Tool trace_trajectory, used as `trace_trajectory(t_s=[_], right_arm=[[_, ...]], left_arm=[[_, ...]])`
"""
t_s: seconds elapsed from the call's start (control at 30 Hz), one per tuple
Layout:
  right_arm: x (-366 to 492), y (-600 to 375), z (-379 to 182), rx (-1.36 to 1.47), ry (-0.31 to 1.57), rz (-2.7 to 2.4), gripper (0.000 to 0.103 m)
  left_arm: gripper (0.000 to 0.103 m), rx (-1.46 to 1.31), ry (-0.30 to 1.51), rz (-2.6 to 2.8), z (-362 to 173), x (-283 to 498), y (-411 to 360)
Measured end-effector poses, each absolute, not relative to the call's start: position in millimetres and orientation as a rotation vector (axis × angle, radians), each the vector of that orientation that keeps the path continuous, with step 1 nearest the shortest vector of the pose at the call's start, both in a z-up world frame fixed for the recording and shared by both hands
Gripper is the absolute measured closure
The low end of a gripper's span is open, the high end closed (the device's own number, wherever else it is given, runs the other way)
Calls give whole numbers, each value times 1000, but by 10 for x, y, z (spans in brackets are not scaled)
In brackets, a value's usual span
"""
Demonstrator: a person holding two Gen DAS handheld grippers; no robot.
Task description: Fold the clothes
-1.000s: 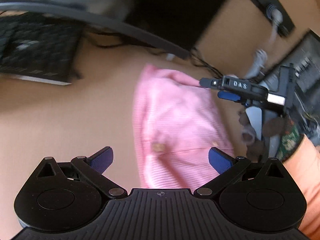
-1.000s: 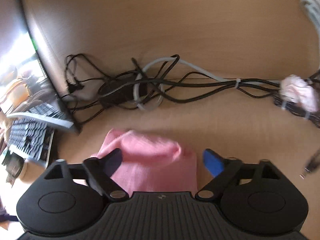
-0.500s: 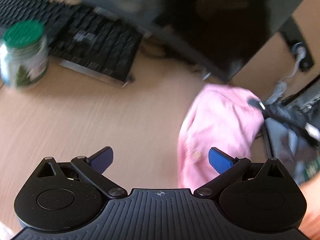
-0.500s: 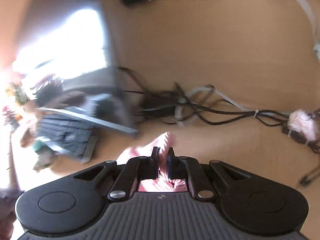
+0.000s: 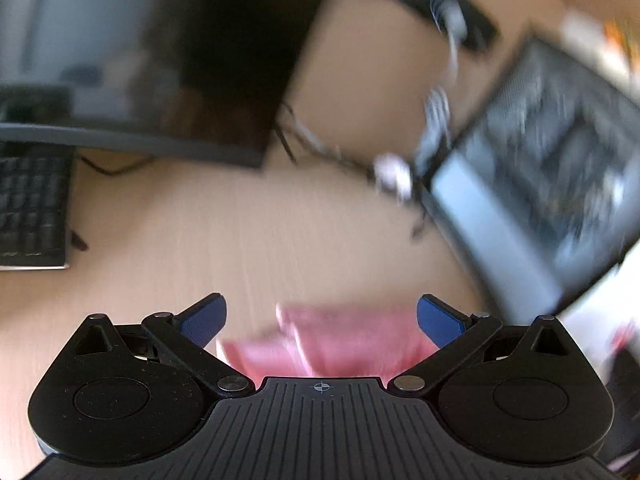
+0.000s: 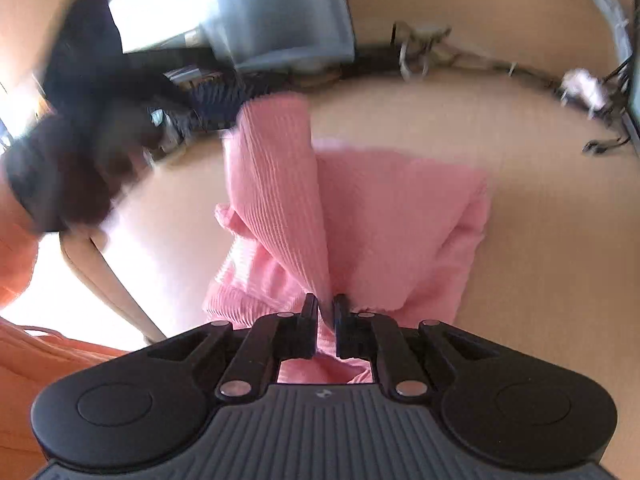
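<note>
Bare desk [image 6: 540, 240]; right jaws easing apart, pinching pink garment [image 6: 392, 216]; left jaws wide, empty.

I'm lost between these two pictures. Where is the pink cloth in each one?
Left wrist view: the pink cloth is a blurred strip at the bottom centre, just ahead of the open left gripper.
Right wrist view: it fills the centre, with one fold pinched in the right gripper.
Shared landmark: the whitish clump on the cables, at upper right in both views.

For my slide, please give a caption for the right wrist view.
Right claw pinches a pink ribbed garment above the wooden desk.
</note>
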State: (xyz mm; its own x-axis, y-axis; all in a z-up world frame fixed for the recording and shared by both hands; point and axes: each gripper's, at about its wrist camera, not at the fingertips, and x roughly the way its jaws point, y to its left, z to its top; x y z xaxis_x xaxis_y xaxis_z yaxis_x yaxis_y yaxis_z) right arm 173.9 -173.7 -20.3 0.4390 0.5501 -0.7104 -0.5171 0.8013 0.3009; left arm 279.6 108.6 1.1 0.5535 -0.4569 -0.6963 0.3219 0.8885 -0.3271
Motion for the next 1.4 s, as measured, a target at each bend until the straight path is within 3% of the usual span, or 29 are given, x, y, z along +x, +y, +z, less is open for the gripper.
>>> trace_trajectory(t_s=[0.07, 0.17, 0.3, 0.47, 0.53, 0.6, 0.67, 0.73, 0.97, 1.2, 1.4], right_arm=[[1719, -1888, -51, 85, 854, 631, 66], [1762, -2035, 59, 153, 808, 546, 48], [1919, -2078, -131, 252, 882, 448, 42], [2101, -1927, -525, 409, 971, 454, 38], [2218, -1781, -639, 441, 993, 467, 39], [2282, -1576, -606, 376, 962, 485, 57], [2364, -1390, -536, 289, 916, 507, 81], [2508, -1287, -397, 274, 881, 528, 86], [2165, -1541, 197, 191, 827, 674, 88], [1539, -1785, -508, 165, 1130, 634, 87], [1498, -1769, -605, 126, 1122, 627, 87]], left_arm=[[0, -63, 918, -461, -174, 2754, 908], [0, 2, 941, -526, -255, 2547, 805], [0, 84, 967, -638, -269, 2271, 775], [0, -16, 996, -636, -305, 2170, 1025], [0, -95, 994, -577, -303, 2184, 1248], [0, -160, 986, -520, -279, 2187, 1438], [0, -217, 971, -467, -243, 2204, 1605], [0, -276, 952, -415, -191, 2221, 1776], [0, -395, 859, -326, -14, 2248, 2153], [0, -350, 794, -430, 163, 2458, 1900], [0, -182, 903, -622, -95, 2566, 1167]])
